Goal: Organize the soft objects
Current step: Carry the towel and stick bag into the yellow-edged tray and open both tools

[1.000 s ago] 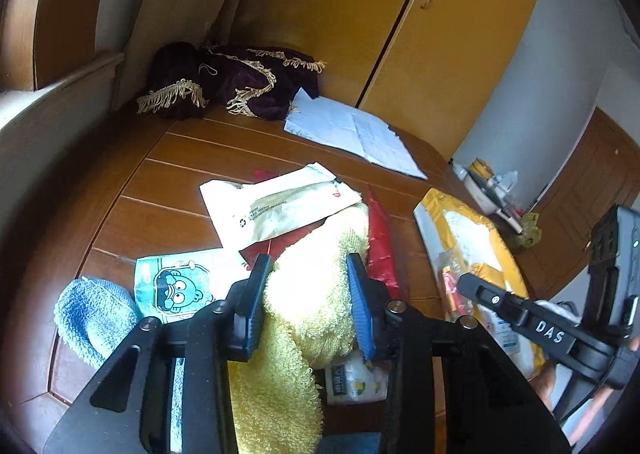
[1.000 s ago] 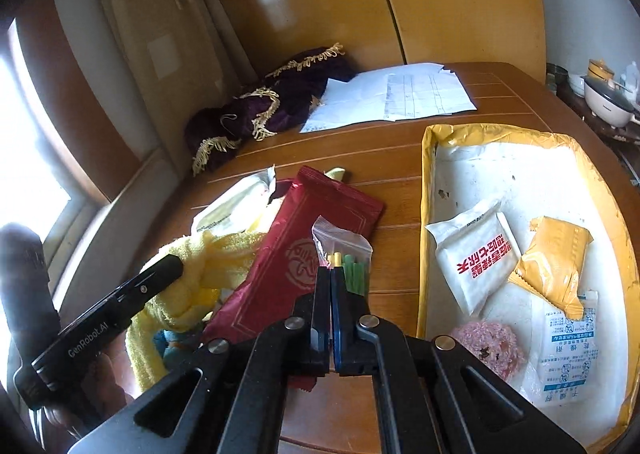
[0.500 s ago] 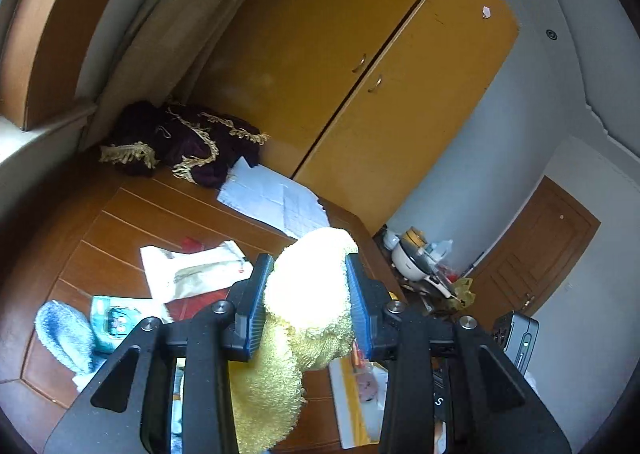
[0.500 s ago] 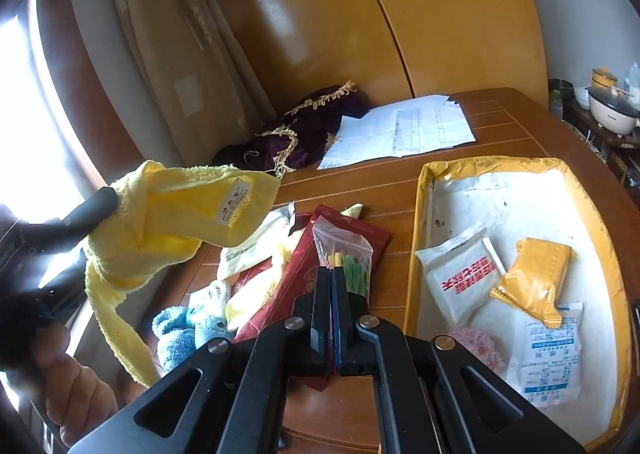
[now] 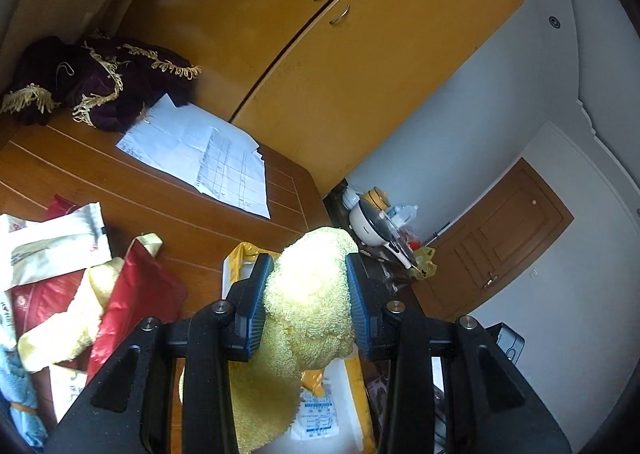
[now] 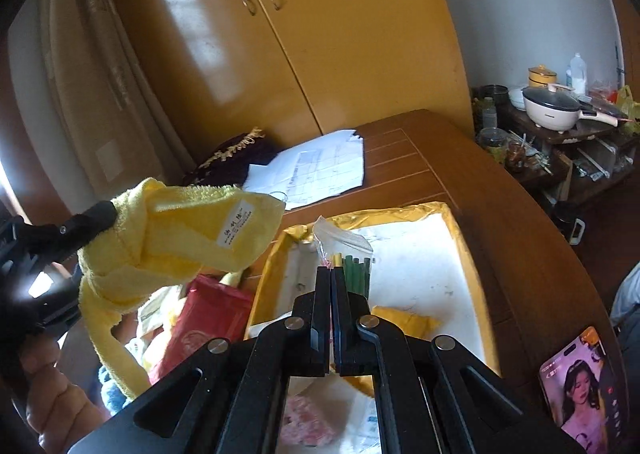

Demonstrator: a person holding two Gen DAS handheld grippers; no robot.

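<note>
A fluffy yellow towel (image 5: 308,306) is pinched in my left gripper (image 5: 307,268), which is shut on it and held up above the table. In the right wrist view the same towel (image 6: 180,238) hangs at the left, its tail drooping over the pile. My right gripper (image 6: 331,274) is shut on a clear zip bag (image 6: 348,250) of green sticks, held over the yellow-rimmed white tray (image 6: 400,213). A pink puff (image 6: 308,422) and packets lie in that tray. A blue cloth (image 6: 112,398) stays on the table beneath the towel.
A red packet (image 5: 132,294) and white pouches are heaped at the left. Papers (image 5: 200,157) and a purple fringed cloth (image 5: 92,85) lie at the table's far side. A phone (image 6: 580,386) rests by the right edge. A side shelf with a pot (image 6: 552,105) stands beyond.
My left gripper has raised the yellow towel off the pile and swung right toward the tray. My right gripper has lifted the zip bag from the red packet to over the tray.
</note>
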